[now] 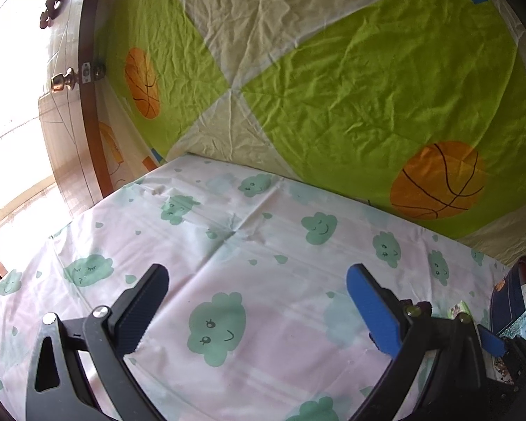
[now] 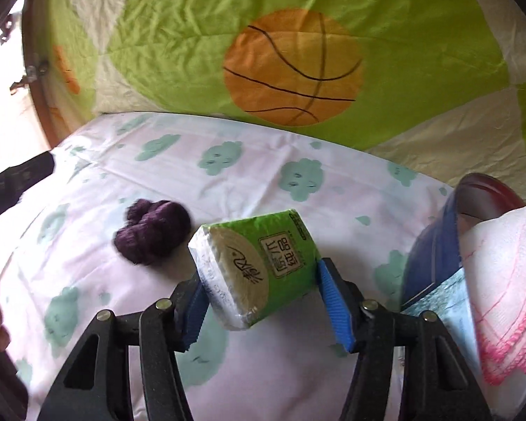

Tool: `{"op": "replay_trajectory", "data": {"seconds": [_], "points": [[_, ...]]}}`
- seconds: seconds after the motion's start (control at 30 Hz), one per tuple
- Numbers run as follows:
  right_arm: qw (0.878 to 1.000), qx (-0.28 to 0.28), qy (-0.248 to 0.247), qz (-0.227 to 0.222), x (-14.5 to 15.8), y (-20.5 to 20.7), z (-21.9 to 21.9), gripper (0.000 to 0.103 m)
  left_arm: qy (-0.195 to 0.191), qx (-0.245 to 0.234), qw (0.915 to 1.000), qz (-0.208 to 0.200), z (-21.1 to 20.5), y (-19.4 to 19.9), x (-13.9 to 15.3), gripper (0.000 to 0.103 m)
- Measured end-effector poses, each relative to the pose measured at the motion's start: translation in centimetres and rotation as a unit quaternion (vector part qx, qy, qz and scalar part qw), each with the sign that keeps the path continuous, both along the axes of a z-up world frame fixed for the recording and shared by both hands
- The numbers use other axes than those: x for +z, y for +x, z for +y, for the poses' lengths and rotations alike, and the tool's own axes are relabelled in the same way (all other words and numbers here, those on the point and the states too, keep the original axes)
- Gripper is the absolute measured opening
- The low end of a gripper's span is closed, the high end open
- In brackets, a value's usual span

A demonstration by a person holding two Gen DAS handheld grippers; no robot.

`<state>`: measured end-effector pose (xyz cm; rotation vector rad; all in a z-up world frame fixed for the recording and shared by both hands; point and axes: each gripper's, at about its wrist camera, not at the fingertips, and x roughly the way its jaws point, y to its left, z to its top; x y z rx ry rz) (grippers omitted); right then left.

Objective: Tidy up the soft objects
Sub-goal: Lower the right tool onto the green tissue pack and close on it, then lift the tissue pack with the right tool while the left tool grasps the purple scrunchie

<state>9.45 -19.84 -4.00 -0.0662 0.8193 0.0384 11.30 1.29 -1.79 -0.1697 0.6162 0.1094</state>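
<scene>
Right hand-held gripper (image 2: pixel 263 301) clamped on green tissue pack (image 2: pixel 259 266), raised over counter (image 2: pixel 298 368) with cloud-print cloth. Pack tilted, long axis running lower left to upper right, white end facing left. Purple yarn ball (image 2: pixel 152 231) just beyond, to left. Blue bag (image 2: pixel 427 245) crowds right edge. Left hand-held gripper (image 1: pixel 257 307) apart, empty, over open cloth; green basketball sheet (image 1: pixel 385 87) bounds far edge.

The tissue pack (image 2: pixel 259 266) sits right of the yarn ball (image 2: pixel 153 231) (just beside) on the sheet (image 2: pixel 350 189).
</scene>
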Motion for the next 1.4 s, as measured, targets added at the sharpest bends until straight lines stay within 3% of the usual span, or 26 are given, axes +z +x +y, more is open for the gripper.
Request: {"op": "replay_trajectory", "data": {"seconds": [0.17,0.23,0.3,0.47,0.67,0.9,1.07,1.33,1.4], "points": [[0.999,0.021,0.041,-0.019,0.9,-2.1,0.9,0.062,0.007,-0.008,0.9999,0.001,-0.3,0.2,0.0,0.103],[0.999,0.01,0.028,-0.012,0.7,-1.6,0.9,0.073,0.01,-0.01,0.9999,0.001,-0.4,0.2,0.0,0.103],[1.0,0.009,0.007,-0.002,0.4,-0.8,1.2,0.077,0.013,-0.012,0.9998,0.001,-0.5,0.2,0.0,0.103],[0.998,0.03,0.01,0.048,-1.3,1.1,0.9,0.077,0.011,-0.02,0.9997,0.001,-0.5,0.2,0.1,0.103],[0.998,0.045,0.044,0.025,-0.4,0.1,0.8,0.076,0.026,-0.032,0.9992,-0.003,-1.1,0.2,0.2,0.103],[0.995,0.071,0.04,0.052,-1.0,0.7,1.9,0.081,0.024,-0.024,0.9994,-0.005,-0.7,0.3,0.3,0.103],[0.989,0.094,0.094,0.069,-0.7,1.4,1.4,0.081,0.02,-0.027,0.9994,-0.005,-0.6,0.3,0.3,0.103],[0.99,0.114,0.062,0.057,-0.9,2.4,1.8,0.081,0.026,-0.034,0.9991,0.0,-1.0,0.4,0.1,0.103],[0.992,0.105,0.058,0.046,-0.9,2.0,1.7,0.075,0.028,-0.036,0.9989,-0.001,-1.1,0.4,0.2,0.103]]}}
